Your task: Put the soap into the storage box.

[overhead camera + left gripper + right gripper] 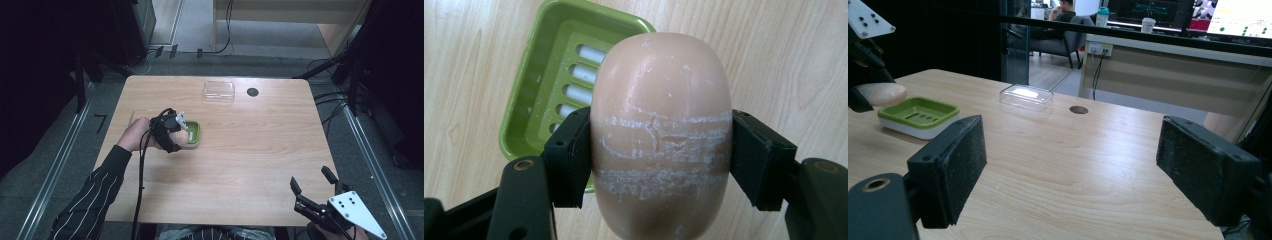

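Wooden bench [240, 150]: left tool [659, 150] clamps the soap bar [661, 130] over the green dish [531, 85]; lower it level, centred. Right tool [1070, 170] gapes, empty.

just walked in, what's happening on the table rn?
A person works two handheld grippers. The left gripper is shut on a beige soap bar, holding it just above the table beside a green soap dish, partly over its edge. The right gripper is open, idle at the table's near right corner. A clear plastic lid sits at the far edge.
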Demonstrator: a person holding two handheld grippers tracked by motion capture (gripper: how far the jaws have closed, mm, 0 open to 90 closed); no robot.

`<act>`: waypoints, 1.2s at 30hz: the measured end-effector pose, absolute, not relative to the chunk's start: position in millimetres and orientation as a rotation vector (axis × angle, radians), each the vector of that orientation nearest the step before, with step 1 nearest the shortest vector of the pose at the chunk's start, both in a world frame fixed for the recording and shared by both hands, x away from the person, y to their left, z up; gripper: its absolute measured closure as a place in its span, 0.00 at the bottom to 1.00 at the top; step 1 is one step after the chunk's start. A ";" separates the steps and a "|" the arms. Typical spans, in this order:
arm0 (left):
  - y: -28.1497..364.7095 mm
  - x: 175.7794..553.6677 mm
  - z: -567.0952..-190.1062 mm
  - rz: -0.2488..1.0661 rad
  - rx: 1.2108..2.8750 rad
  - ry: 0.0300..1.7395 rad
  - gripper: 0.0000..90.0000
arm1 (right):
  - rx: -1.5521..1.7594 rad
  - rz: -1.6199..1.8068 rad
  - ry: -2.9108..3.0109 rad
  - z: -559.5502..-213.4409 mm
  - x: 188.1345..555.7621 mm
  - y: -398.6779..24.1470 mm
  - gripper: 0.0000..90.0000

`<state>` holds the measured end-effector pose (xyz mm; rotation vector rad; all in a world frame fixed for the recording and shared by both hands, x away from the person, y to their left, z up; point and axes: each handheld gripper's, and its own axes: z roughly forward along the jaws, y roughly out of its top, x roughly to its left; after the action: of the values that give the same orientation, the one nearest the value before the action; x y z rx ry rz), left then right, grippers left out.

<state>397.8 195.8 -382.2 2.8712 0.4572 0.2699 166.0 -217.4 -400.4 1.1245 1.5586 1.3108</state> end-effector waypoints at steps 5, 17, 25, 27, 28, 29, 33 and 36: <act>197.8 402.0 -381.7 0.276 2.870 0.449 0.38 | 1.124 1.309 1.559 -400.5 166.1 -217.2 0.15; 197.6 411.2 -384.3 0.281 2.868 0.439 0.38 | 1.128 1.307 1.558 -401.3 167.3 -218.0 0.15; 197.1 415.1 -384.0 0.291 2.884 0.439 0.38 | 1.134 1.312 1.557 -402.1 168.2 -219.8 0.15; 198.1 416.8 -384.5 0.292 2.875 0.443 0.38 | 1.128 1.313 1.558 -402.2 168.8 -219.8 0.15; 198.6 417.6 -385.0 0.289 2.874 0.445 0.38 | 1.131 1.314 1.559 -402.2 168.9 -219.7 0.15; 199.0 418.3 -385.1 0.294 2.880 0.443 0.38 | 1.132 1.311 1.560 -402.3 169.3 -219.7 0.15; 200.2 421.3 -386.7 0.293 2.873 0.436 0.38 | 1.136 1.310 1.560 -402.1 168.6 -219.8 0.15; 199.7 421.7 -387.9 0.297 2.880 0.439 0.38 | 1.135 1.308 1.554 -401.4 166.6 -219.7 0.15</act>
<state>421.7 199.7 -387.9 2.8802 0.4391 0.2970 166.6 -219.7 -401.4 1.1354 1.5536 1.3077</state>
